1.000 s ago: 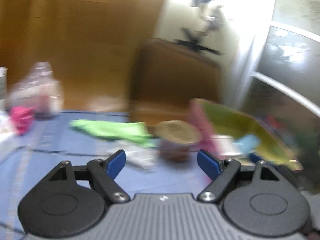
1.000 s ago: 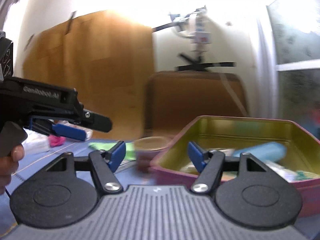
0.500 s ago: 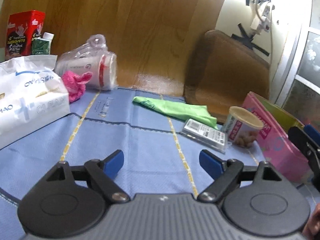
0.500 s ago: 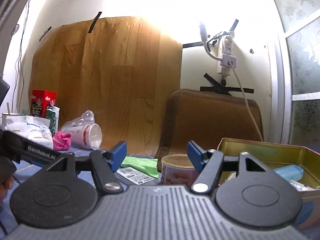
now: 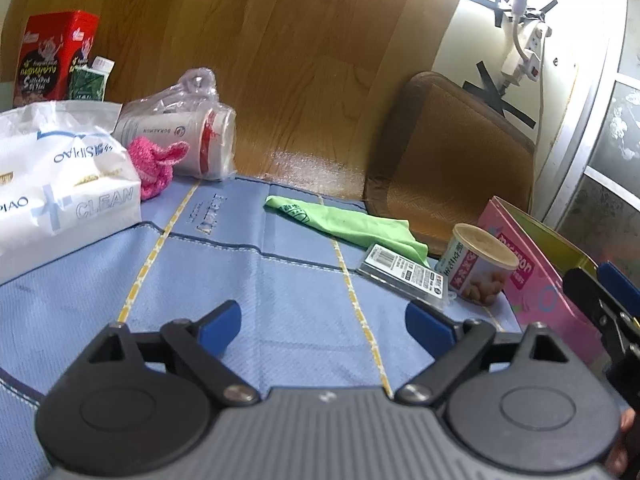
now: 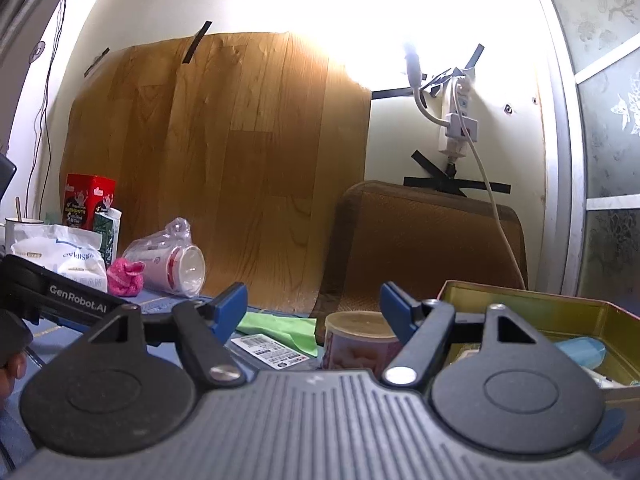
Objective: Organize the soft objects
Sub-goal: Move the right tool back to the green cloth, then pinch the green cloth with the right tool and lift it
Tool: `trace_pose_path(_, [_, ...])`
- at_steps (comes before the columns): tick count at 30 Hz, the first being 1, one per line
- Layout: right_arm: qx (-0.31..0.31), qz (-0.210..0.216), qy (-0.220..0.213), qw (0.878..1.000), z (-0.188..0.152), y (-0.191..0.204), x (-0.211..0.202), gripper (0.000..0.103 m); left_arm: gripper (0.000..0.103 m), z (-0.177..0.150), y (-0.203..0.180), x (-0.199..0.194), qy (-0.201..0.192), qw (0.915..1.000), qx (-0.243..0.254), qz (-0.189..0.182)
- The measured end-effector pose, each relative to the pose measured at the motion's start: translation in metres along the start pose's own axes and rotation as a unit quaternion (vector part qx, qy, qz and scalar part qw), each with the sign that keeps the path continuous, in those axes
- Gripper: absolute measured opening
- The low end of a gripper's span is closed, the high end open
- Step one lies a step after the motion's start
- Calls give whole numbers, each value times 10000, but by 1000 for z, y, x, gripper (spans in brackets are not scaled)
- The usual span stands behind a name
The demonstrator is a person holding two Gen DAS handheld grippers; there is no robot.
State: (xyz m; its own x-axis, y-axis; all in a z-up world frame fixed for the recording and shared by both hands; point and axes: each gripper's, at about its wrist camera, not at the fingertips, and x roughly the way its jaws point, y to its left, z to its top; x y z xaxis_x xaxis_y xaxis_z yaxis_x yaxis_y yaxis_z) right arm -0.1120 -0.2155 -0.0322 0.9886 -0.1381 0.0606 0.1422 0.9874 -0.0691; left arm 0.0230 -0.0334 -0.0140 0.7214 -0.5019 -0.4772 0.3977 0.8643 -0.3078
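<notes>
Item 1. Left gripper (image 5: 322, 320): lower centre of the left wrist view, jaws spread wide, nothing between them, held above the blue mat (image 5: 280, 292).

Item 2. Right gripper (image 6: 312, 306): lower centre of the right wrist view, jaws likewise spread and empty. Its tips also show at the right edge of the left wrist view.

Item 3. Green cloth (image 5: 344, 226): soft, lying flat on the mat, middle of the left wrist view, beyond and slightly right of the left fingertips. Long axis runs from upper left to lower right of that frame, across the fingers' line. Its lower right end lies just beside a flat labelled packet (image 5: 404, 276) and near a lidded cup (image 5: 478, 264).

Item 4. Pink knitted piece (image 5: 156, 166): soft, far left of the frame, touching the white tissue pack (image 5: 68, 184) and a bagged cup (image 5: 188, 136).

Item 5. Pink tin box (image 6: 548, 316): open, right side of the right wrist view, already holding a few items; judged the likely destination.

Judgement: the cloth lies ahead of both grippers. The left looks straight across open mat at it, while the right has the packet and the lidded cup in its way, so the left appears better placed. A pinch across the narrow width, at right angles to the long axis, seems the sensible grasp.
</notes>
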Motion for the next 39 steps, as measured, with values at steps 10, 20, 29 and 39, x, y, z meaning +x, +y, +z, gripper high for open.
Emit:
trace_pose_path(10, [27,390,516,9979,2,4,21,75,92,3,6,0,75,9999,-128,-2])
trace_pose_path(20, [-31,897,1682,9817,7,22,112,67,79,7,14,0,66,9986,-189,483])
trace_pose_path(29, [-354,1090,3041,9457,6,46,235,67,78,9,26,2,139,9971,-511,554])
trace_pose_path(39, [-919,1213,3187,9356,-1,68,261,15,78,11,30,3,121,9961,-651,591])
